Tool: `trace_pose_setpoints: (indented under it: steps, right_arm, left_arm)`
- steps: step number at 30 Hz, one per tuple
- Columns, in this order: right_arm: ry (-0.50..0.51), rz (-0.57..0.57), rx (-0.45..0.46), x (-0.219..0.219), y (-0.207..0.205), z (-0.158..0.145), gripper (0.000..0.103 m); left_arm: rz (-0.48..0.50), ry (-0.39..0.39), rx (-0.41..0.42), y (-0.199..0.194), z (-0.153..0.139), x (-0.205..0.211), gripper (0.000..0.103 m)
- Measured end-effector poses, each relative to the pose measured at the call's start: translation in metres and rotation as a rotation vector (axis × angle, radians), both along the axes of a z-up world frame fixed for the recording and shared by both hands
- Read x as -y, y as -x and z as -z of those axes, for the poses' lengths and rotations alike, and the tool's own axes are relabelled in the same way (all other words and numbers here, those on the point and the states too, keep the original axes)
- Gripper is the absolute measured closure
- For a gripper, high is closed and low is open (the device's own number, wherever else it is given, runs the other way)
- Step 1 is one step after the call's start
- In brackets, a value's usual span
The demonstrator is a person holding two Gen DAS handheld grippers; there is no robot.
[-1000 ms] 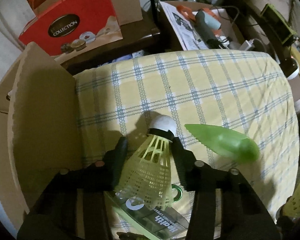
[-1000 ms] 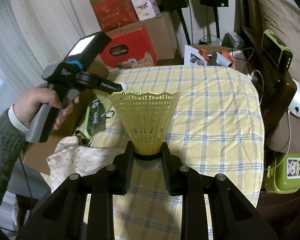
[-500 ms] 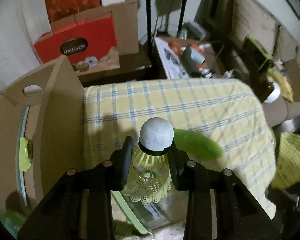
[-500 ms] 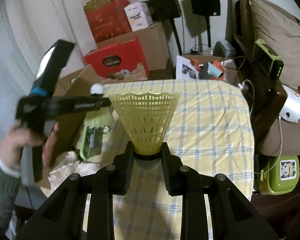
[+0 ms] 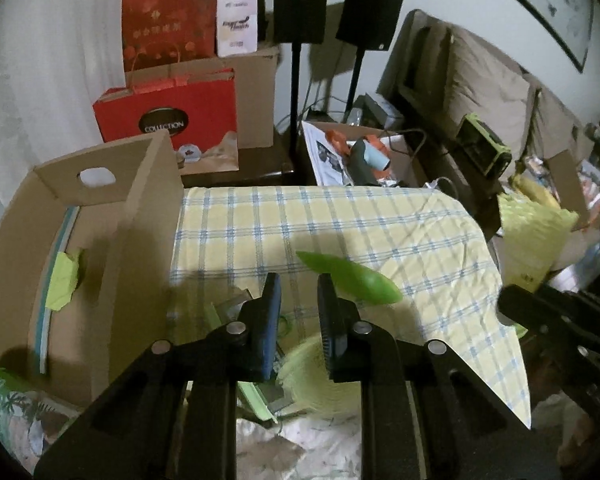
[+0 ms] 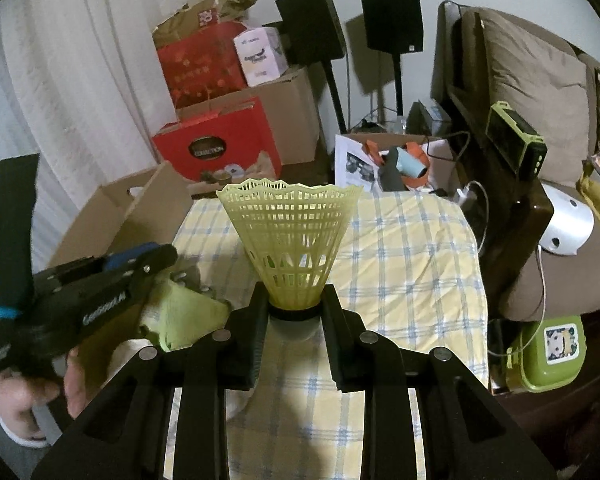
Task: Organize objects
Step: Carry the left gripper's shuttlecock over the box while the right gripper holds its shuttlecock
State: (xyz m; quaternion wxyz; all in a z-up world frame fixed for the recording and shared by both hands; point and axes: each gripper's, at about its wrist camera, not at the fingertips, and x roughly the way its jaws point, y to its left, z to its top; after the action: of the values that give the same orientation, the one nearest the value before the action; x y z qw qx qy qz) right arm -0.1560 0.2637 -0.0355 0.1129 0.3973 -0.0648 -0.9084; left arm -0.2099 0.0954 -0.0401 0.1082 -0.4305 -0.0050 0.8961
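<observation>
My right gripper (image 6: pixel 294 312) is shut on the base of a yellow-green plastic shuttlecock (image 6: pixel 290 236), which stands upright, skirt up, above the checked yellow tablecloth (image 6: pixel 400 256). My left gripper (image 5: pixel 298 300) is open and empty; a second yellow shuttlecock (image 5: pixel 316 384) lies below and behind its blue-padded fingers. The left gripper also shows at the left of the right wrist view (image 6: pixel 80 300), with that shuttlecock (image 6: pixel 180 312) beside it. A green plastic knife-shaped piece (image 5: pixel 352 278) lies on the cloth just beyond the left fingertips.
An open cardboard box (image 5: pixel 100 240) stands left of the table, with a green scrap inside. A clear packet (image 5: pixel 260 380) and white cloth (image 5: pixel 300 448) lie at the near table edge. Red gift bags (image 5: pixel 172 120) and speakers stand behind; a sofa (image 6: pixel 540 120) is to the right.
My left gripper has opened and let go of its shuttlecock, which now lies below the fingers. The left gripper has tilted up and drawn back. My right gripper still holds its shuttlecock.
</observation>
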Motion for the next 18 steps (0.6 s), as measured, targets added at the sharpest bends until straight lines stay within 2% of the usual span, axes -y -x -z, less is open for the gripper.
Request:
trace_pose_setpoints:
  steps: [3,5,7,9,10,12,14,15,18]
  right_arm:
    - [-0.001,0.001,0.006,0.003,-0.002,0.002,0.077]
    - [0.008,0.006,0.015,0.002,-0.003,0.004,0.077]
    - [0.013,0.010,0.023,-0.001,-0.004,0.006,0.077]
    - [0.014,0.012,0.031,-0.004,-0.005,0.009,0.077]
    - [0.015,0.015,0.034,-0.006,-0.006,0.010,0.077]
    - [0.019,0.019,0.038,-0.009,-0.008,0.013,0.077]
    - [0.024,0.023,0.046,-0.012,-0.009,0.015,0.077]
    - [0.026,0.025,0.048,-0.013,-0.010,0.016,0.077]
    - [0.028,0.029,0.055,-0.016,-0.011,0.020,0.077]
  left_arm:
    - [-0.005,-0.019,0.054,0.002,0.005,0.003,0.086]
    - [0.000,-0.030,0.097,0.005,0.010,0.004,0.083]
    - [-0.005,-0.015,0.137,0.010,0.015,0.002,0.063]
    - [0.003,-0.049,0.184,0.016,0.021,0.000,0.051]
    - [0.009,-0.066,0.209,0.018,0.025,-0.002,0.048]
    - [0.050,-0.081,0.282,0.022,0.035,-0.012,0.048]
    - [0.074,-0.041,0.331,0.024,0.046,-0.024,0.048]
    - [0.085,0.005,0.362,0.025,0.053,-0.032,0.048]
    - [0.119,0.073,0.402,0.025,0.066,-0.047,0.048]
